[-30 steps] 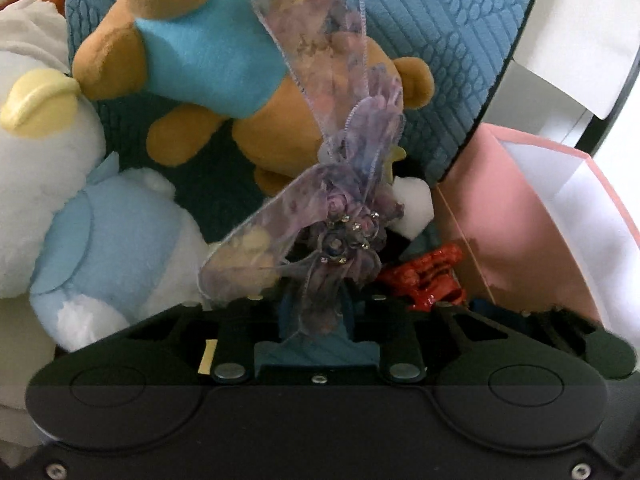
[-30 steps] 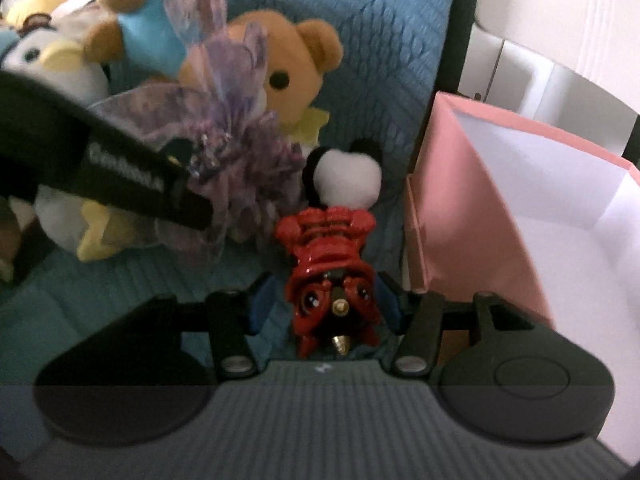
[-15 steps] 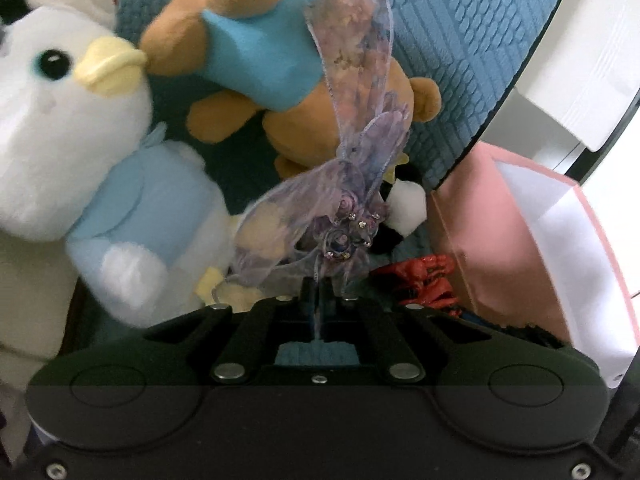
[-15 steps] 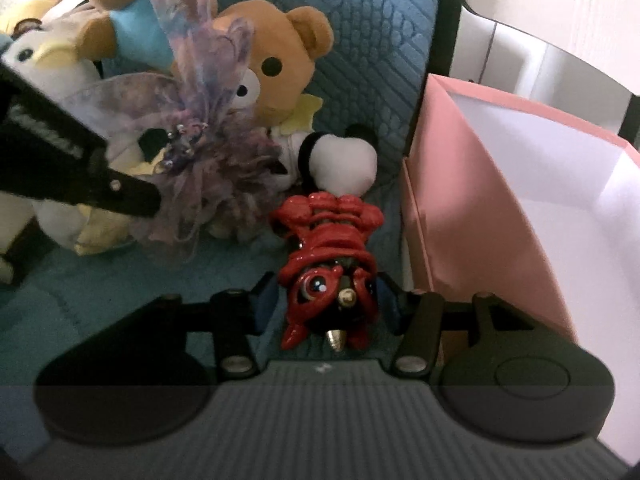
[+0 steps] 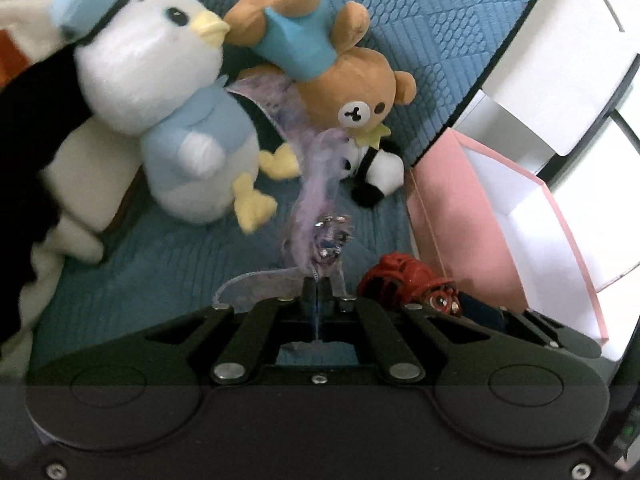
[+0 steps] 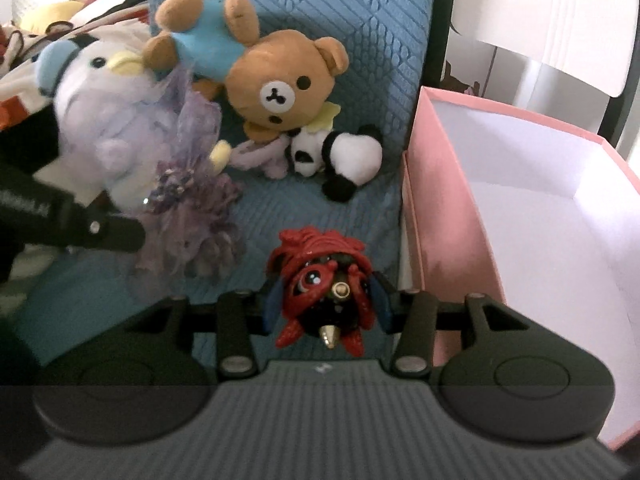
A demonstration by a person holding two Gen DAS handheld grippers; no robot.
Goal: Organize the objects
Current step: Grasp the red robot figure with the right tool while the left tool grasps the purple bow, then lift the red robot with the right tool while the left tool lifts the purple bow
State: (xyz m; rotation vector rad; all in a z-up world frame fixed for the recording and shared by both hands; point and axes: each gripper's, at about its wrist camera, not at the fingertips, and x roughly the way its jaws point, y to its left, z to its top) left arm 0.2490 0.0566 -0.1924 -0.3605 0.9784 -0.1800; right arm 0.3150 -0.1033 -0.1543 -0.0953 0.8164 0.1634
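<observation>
My left gripper point(image 5: 317, 292) is shut on the thin base of a sheer purple bow point(image 5: 320, 200), which stands up from the pinched pads. The right wrist view shows the same bow point(image 6: 188, 208) at the left, hanging from the left gripper point(image 6: 136, 232) above the blue quilt. A red toy creature point(image 6: 316, 272) with big eyes and gold tips sits between the blue pads of my right gripper point(image 6: 326, 300), whose jaws are closing on it. It is lifted off the quilt. The left wrist view catches that toy point(image 5: 404, 276) at lower right.
An open pink box point(image 6: 448, 200) with a white inside stands right of the quilt point(image 6: 280, 208). A penguin plush point(image 5: 160, 92), a brown bear point(image 5: 352, 92) and a small panda point(image 5: 380, 172) lie piled at the back. White furniture stands beyond the quilt's dark edge.
Both grippers have drawn back and up from the plush pile. The bow came along in the left gripper, whose jaws pinched fully shut on it. The red toy rose with the right gripper.
</observation>
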